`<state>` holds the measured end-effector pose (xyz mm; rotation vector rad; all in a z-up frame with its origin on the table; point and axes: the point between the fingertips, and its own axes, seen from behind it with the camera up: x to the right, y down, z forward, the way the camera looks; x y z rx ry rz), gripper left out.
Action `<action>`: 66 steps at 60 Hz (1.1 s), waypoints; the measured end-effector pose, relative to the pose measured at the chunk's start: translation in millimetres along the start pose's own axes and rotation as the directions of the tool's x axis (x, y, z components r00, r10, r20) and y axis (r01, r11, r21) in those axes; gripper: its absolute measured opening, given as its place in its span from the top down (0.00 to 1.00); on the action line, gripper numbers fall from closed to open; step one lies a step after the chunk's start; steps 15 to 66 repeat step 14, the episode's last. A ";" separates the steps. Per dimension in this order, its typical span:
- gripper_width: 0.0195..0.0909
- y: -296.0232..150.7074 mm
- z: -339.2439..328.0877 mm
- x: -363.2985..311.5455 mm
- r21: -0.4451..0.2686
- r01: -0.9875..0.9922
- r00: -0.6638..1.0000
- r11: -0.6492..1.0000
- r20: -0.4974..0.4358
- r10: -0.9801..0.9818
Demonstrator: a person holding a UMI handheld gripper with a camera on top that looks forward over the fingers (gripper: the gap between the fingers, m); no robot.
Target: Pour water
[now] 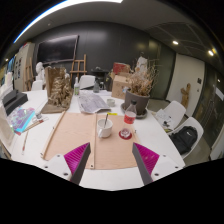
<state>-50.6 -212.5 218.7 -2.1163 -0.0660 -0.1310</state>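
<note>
Fingers of the gripper [112, 165] spread wide, holding nothing — ready to grab. White cup [104, 127] standing just ahead, near frame centre, red cup [129, 117] close beside it on the table [165, 150] — easy to reach for pouring.

Dim room, small bright ceiling spotlights [176, 42], white table [160, 135] evenly lit, soft shadows; strong fisheye bending at edges, mild blur.

cup [105, 127] contents too small to tell
</note>
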 end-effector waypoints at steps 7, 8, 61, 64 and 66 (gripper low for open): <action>0.07 4.3 4.0 -2.3 -0.019 0.001 1.000 1.000 0.005 -0.001; 0.07 5.5 5.0 -2.6 -0.025 -0.001 1.000 1.000 0.007 0.002; 0.08 11.9 11.8 -1.9 -0.056 -0.004 1.000 0.998 0.020 0.005; 0.08 11.9 11.8 -1.9 -0.056 -0.004 1.000 0.998 0.020 0.005; 0.08 11.9 11.8 -1.9 -0.056 -0.004 1.000 0.998 0.020 0.005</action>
